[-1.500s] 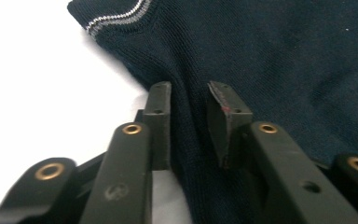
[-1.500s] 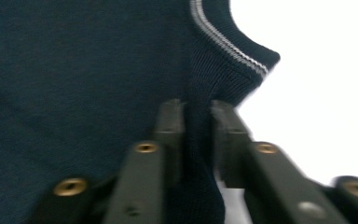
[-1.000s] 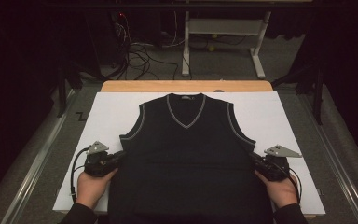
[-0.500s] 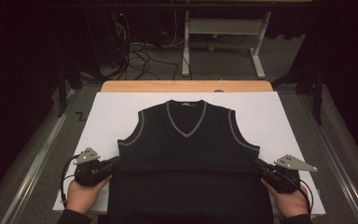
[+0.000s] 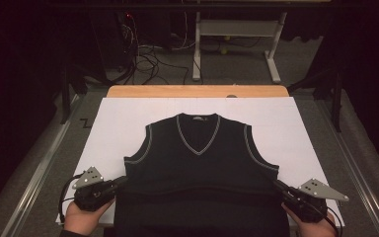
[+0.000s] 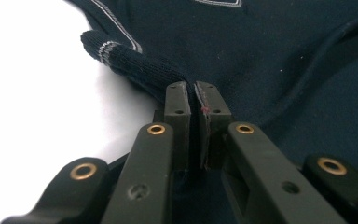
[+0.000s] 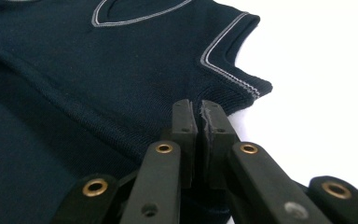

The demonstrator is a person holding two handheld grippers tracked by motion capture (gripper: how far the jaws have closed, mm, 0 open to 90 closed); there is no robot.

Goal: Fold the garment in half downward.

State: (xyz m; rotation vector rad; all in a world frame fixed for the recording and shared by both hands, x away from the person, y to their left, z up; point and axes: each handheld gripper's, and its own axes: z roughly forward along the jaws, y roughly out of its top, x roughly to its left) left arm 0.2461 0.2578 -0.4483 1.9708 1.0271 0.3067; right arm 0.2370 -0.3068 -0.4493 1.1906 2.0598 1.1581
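A dark navy sleeveless V-neck vest [image 5: 200,163] with pale trim lies front up on the white sheet [image 5: 118,123], its lower part hanging over the near table edge. My left gripper [image 5: 121,181] is shut on the vest's left side edge below the armhole. In the left gripper view the jaws [image 6: 195,91] pinch a ridge of knit [image 6: 140,70]. My right gripper [image 5: 279,186] is shut on the right side edge. In the right gripper view its jaws [image 7: 199,109] clamp the fabric [image 7: 98,70] just below the trimmed armhole [image 7: 228,70]. A crease runs across the vest between the two grips.
The sheet covers a wooden table whose far edge [image 5: 197,91] shows bare. Metal rails [image 5: 44,163] run along both sides of the table. Behind it, a white desk frame [image 5: 237,29] and loose cables [image 5: 148,54] stand on the dark floor.
Both hands have drawn back toward the near table edge, and the vest has slid with them, leaving more white sheet behind its collar. Both grips have held.
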